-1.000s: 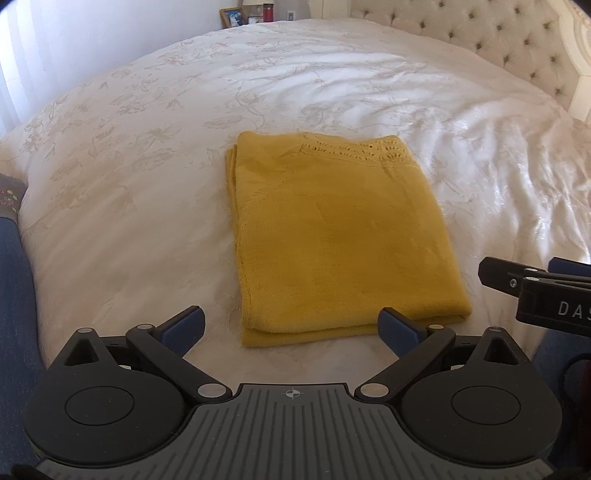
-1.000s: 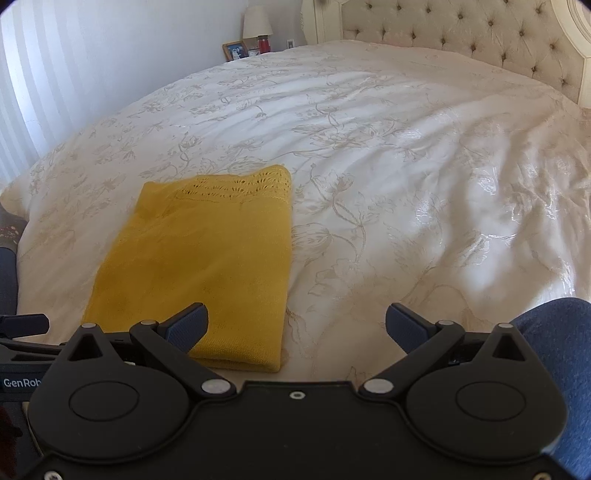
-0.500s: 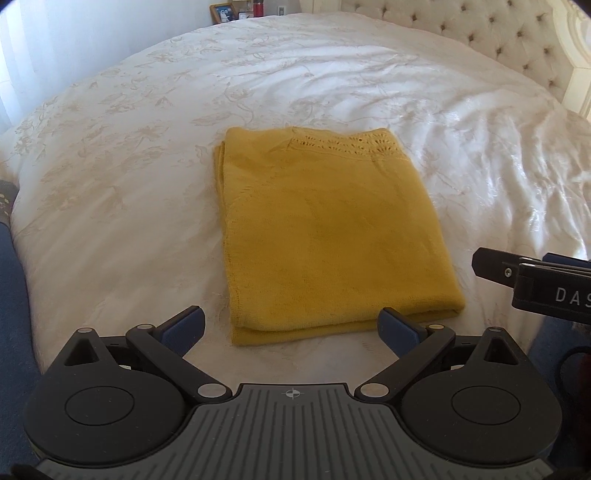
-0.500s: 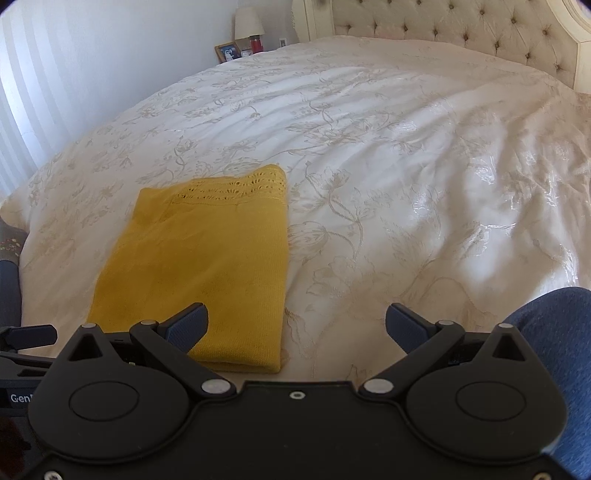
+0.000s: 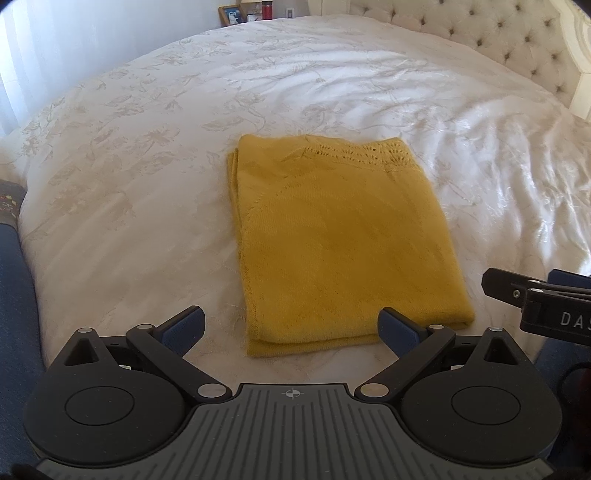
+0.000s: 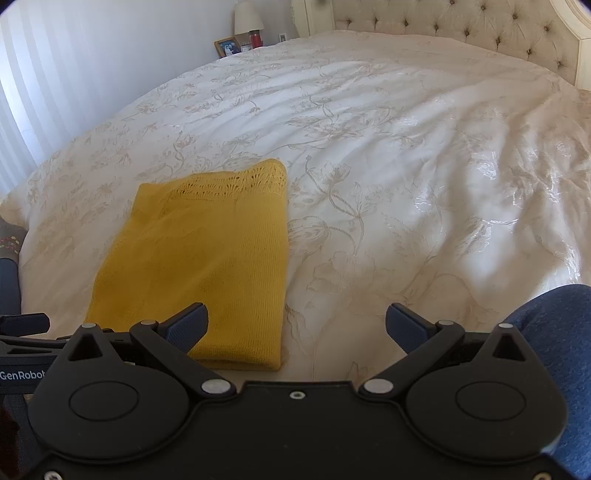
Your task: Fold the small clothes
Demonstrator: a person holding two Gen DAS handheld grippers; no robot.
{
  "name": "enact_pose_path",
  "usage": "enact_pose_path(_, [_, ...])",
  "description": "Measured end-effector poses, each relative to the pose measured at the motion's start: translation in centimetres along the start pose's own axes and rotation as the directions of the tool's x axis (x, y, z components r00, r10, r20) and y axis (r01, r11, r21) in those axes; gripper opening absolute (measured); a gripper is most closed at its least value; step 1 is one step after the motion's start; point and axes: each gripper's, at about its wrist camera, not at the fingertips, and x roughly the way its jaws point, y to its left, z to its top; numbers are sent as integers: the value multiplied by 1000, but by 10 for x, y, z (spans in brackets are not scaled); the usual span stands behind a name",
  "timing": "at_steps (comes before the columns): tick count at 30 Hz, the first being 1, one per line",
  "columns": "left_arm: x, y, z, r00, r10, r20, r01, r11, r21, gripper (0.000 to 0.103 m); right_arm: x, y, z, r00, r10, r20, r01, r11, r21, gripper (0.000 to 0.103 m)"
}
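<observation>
Knitwear in mustard yellow, a small garment (image 5: 340, 240), lies folded into a neat rectangle on the white floral bedspread (image 5: 129, 166), near its close edge. An openwork lace band runs along the garment's far edge, and layered folds show at the left side and the near hem. No containers appear in either view. The left gripper (image 5: 291, 326) hovers just short of the near hem, jaws spread wide and holding nothing. The right gripper (image 6: 297, 325) hangs off the garment's right near corner, likewise spread wide and empty. A tufted headboard (image 6: 461, 26) stands at the far end.
</observation>
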Motion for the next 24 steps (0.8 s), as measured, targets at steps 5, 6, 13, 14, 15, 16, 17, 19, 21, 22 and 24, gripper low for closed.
enact_pose_path(5, [0, -1, 1, 1000, 4, 3, -4, 1000, 5, 101, 0, 0, 0, 1000, 0, 0, 0, 1000, -1, 102])
enact_pose_path(6, [0, 0, 1, 1000, 4, 4, -4, 1000, 7, 101, 0, 0, 0, 1000, 1, 0, -1, 1000, -1, 102])
enact_pose_path(13, [0, 0, 1, 1000, 6, 4, -6, 1000, 6, 101, 0, 0, 0, 1000, 1, 1, -1, 1000, -1, 102])
enact_pose_path(14, [0, -1, 1, 1000, 7, 4, -7, 1000, 5, 101, 0, 0, 0, 1000, 0, 0, 0, 1000, -1, 102])
enact_pose_path(15, [0, -1, 1, 1000, 7, 4, -7, 1000, 6, 101, 0, -1, 0, 1000, 0, 0, 0, 1000, -2, 102])
enact_pose_path(16, [0, 0, 1, 1000, 7, 3, -7, 1000, 5, 101, 0, -1, 0, 1000, 1, 0, -1, 1000, -2, 102])
enact_pose_path(17, [0, 1, 1, 1000, 8, 3, -8, 1000, 4, 101, 0, 0, 0, 1000, 1, 0, -1, 1000, -2, 102])
enact_pose_path(19, [1, 2, 1, 1000, 8, 4, -8, 1000, 5, 101, 0, 0, 0, 1000, -1, 0, 1, 1000, -3, 102])
enact_pose_path(21, [1, 2, 1, 1000, 8, 4, -8, 1000, 6, 101, 0, 0, 0, 1000, -1, 1, 1, 1000, -4, 102])
enact_pose_path(22, [1, 2, 1, 1000, 8, 4, -8, 1000, 4, 101, 0, 0, 0, 1000, -1, 1, 1, 1000, -3, 102])
enact_pose_path(24, [1, 3, 1, 1000, 2, 5, -2, 1000, 5, 101, 0, 0, 0, 1000, -1, 1, 1, 1000, -3, 102])
